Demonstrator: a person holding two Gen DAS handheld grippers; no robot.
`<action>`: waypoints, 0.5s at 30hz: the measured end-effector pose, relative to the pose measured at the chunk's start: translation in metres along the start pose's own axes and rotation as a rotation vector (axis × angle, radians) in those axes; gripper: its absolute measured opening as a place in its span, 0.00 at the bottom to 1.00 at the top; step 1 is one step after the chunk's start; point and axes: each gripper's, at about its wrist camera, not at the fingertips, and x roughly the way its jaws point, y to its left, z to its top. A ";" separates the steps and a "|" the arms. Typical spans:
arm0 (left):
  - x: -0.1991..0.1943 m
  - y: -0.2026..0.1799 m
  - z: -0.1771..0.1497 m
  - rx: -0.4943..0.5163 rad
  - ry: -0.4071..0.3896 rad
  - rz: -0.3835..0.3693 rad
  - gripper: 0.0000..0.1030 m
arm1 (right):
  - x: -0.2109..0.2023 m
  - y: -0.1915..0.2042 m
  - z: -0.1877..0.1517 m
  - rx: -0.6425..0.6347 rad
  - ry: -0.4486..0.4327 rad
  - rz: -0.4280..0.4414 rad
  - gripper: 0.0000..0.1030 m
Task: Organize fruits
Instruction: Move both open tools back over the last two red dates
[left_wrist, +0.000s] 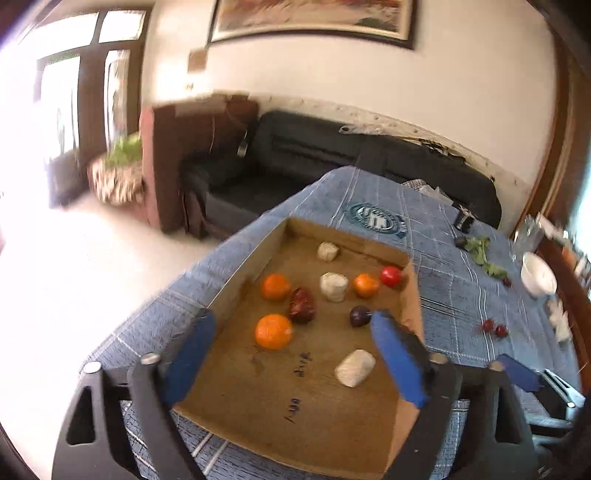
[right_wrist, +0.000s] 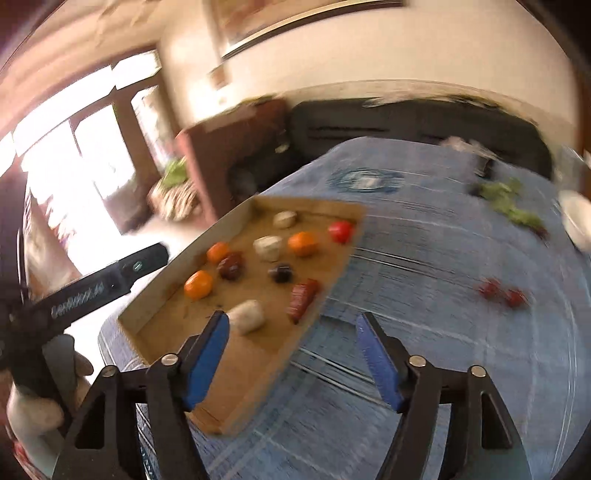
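Blue tablecloth (left_wrist: 461, 295), fruit-filled cardboard tray (left_wrist: 255, 254) below open left gripper (left_wrist: 291, 354)

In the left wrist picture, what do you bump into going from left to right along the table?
Potted plant → cardboard tray → big orange → dark plum → red cherries → white bowl.
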 end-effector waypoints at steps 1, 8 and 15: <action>-0.005 -0.009 -0.001 0.023 -0.011 -0.012 0.87 | -0.006 -0.010 -0.003 0.035 -0.003 -0.007 0.76; -0.014 -0.056 -0.016 0.112 0.013 -0.055 0.87 | -0.029 -0.043 -0.020 0.092 -0.016 -0.109 0.78; -0.024 -0.082 -0.027 0.180 -0.001 -0.030 0.87 | -0.037 -0.059 -0.029 0.129 -0.008 -0.097 0.79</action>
